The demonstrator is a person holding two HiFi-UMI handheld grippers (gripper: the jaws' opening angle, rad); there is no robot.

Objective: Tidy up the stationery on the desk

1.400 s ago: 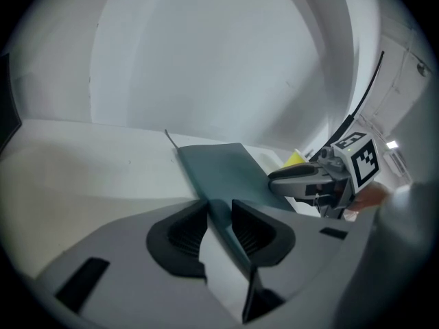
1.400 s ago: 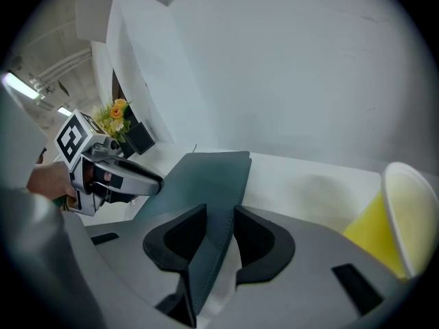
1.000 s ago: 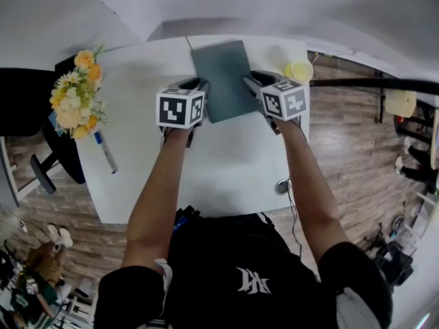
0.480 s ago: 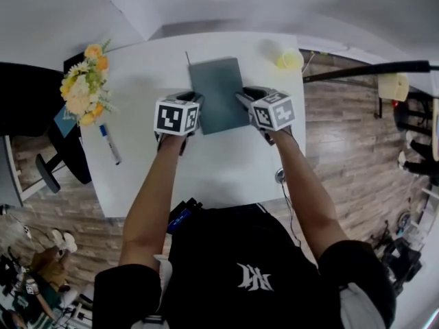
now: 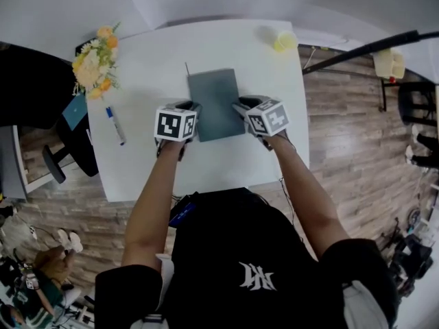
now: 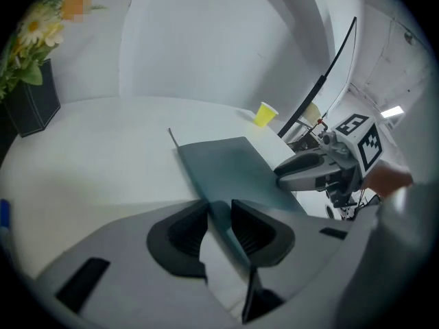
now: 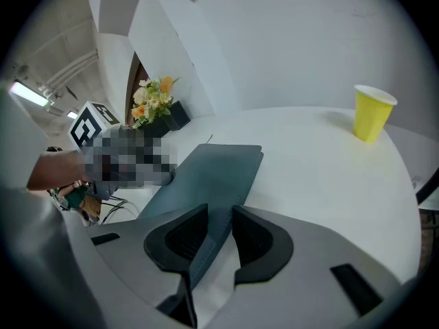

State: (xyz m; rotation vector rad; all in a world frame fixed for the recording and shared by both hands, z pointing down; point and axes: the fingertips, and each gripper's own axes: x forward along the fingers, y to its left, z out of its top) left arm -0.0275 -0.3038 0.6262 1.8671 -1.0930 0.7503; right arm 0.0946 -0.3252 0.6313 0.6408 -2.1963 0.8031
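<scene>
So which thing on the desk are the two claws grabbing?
The flat grey notebook: left claw and right claw each pinch a side edge. The blue marker and yellow cup sit alone, untouched.

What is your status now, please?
Left gripper and right gripper each shut on a side edge of the grey notebook. Marker and yellow cup well apart from it.

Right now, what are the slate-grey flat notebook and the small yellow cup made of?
Slate-grey flat notebook: probably faux-leather cover, matte; stitched seam along its edge. Small yellow cup: likely paper, perhaps plastic; matte wall, rolled rim.
</scene>
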